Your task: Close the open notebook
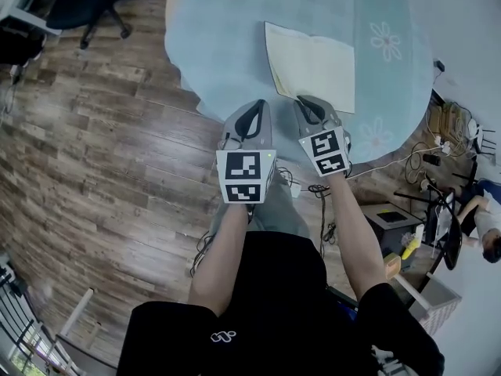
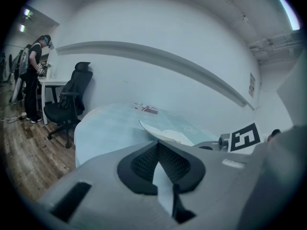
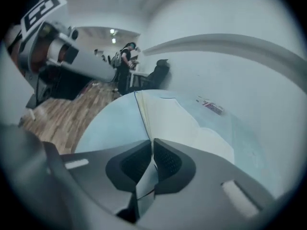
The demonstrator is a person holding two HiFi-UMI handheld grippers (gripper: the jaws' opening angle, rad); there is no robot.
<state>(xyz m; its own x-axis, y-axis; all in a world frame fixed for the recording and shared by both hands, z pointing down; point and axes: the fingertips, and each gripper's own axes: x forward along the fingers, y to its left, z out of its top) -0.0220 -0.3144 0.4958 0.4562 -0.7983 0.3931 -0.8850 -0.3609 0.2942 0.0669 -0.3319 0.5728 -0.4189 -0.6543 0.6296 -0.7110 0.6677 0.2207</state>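
1. Right tool [image 3: 151, 141]: jaws clenched on the near edge of the notebook [image 1: 311, 63].
2. Left tool [image 2: 157, 144]: jaws pressed together, empty, beside the right tool at the rim.
3. The notebook lies on the round tabletop [image 1: 227, 30], near its closest rim.

fwiw the notebook [image 1: 309, 65] at 12 o'clock is plain matt paper, tablecloth [image 1: 227, 30] looks like soft cloth, floor [image 1: 94, 147] at 9 is slightly glossy wood plank, left gripper [image 1: 257, 105] and right gripper [image 1: 304, 102] matt grey plastic.
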